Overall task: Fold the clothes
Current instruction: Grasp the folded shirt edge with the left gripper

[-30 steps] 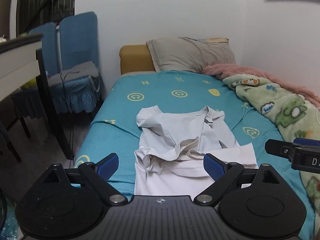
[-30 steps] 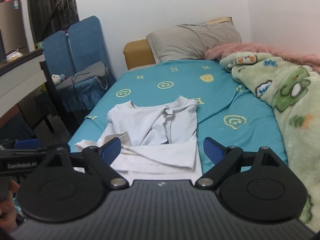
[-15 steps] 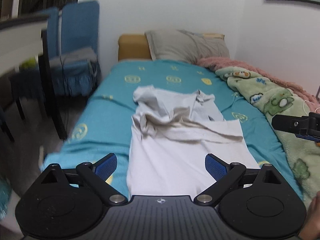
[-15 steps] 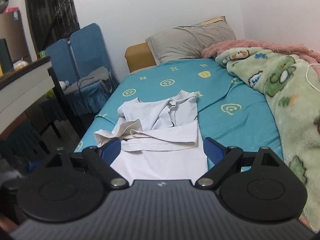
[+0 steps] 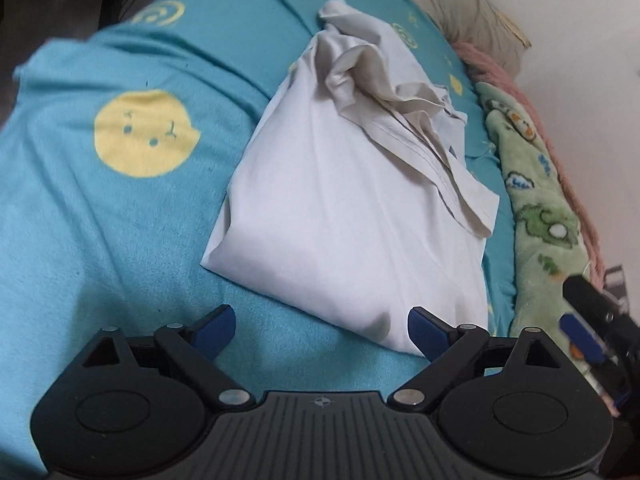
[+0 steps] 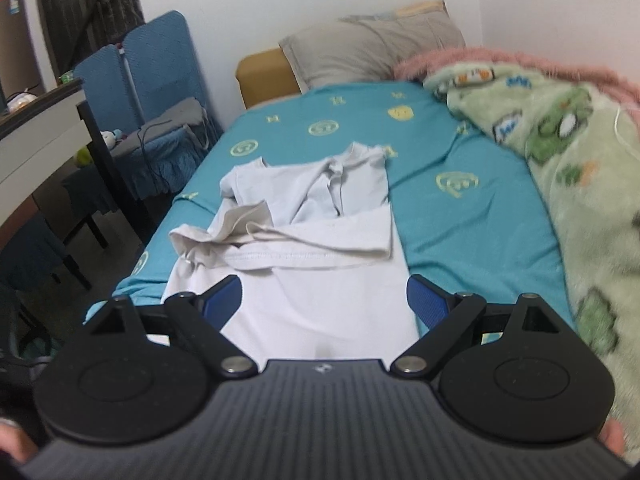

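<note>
1. Left gripper [image 5: 320, 326] – jaws spread wide, holding nothing, low over the near edge of the white shirt [image 5: 352, 220]. The near left corner lies just ahead; I'd pinch both layers there, w/o snagging the sheet.
2. Shirt lies mid-bed, lengthwise, lower half smooth, bunched sleeve [image 6: 224, 236] flopped across the middle – prob. needs flattening first.
3. Right gripper [image 6: 324, 300] – also agape, empty, over the near hem; take the right corner level w/ the left.
4. Teal bedsheet [image 6: 460, 224] soft, so cloth may drag. Blue chairs [image 6: 152, 68] far left, pillow [image 6: 372, 48] far end, green blanket [image 6: 580, 168] right.
</note>
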Tool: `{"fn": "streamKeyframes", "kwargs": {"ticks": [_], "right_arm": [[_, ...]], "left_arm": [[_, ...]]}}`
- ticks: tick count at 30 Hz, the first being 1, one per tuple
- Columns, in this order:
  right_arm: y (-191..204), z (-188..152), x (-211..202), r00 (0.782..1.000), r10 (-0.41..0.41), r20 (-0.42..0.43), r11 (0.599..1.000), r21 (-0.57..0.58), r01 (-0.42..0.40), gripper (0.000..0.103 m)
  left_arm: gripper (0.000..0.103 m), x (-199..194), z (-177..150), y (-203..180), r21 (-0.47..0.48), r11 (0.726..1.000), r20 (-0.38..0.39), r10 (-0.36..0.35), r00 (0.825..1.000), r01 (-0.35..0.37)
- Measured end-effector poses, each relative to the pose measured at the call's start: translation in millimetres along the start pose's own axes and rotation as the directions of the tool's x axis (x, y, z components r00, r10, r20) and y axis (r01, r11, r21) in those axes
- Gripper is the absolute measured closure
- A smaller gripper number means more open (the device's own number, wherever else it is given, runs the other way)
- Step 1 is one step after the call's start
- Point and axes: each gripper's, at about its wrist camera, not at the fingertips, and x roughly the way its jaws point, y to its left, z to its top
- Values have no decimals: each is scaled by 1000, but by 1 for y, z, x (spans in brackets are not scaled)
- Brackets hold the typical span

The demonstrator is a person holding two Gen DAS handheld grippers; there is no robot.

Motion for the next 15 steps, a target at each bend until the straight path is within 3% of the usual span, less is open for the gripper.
{"fn": "streamKeyframes", "kwargs": {"ticks": [8, 10, 12, 13, 15], "right_arm": [[-13, -5, 15, 996, -25, -81, 995, 99, 33, 12], [-20, -7, 16, 995, -16, -97, 987, 157, 31, 12], [-29, -9, 18, 993, 15, -119, 970, 242, 14, 12], [-35, -11, 20, 989, 59, -138, 950, 312, -13, 12], [-47, -19, 29, 970, 168, -177, 884, 463, -69, 12]], "left_arm": [[11, 6, 15, 1, -69, 997, 94, -32, 995, 39], [26, 5, 14, 0, -64, 998, 115, -15, 993, 22], [35, 4, 14, 2, -70, 997, 126, -4, 992, 13], [36, 4, 14, 4, -80, 997, 128, -11, 992, 22], [52, 3, 15, 9, -104, 994, 133, -14, 991, 28]]}}
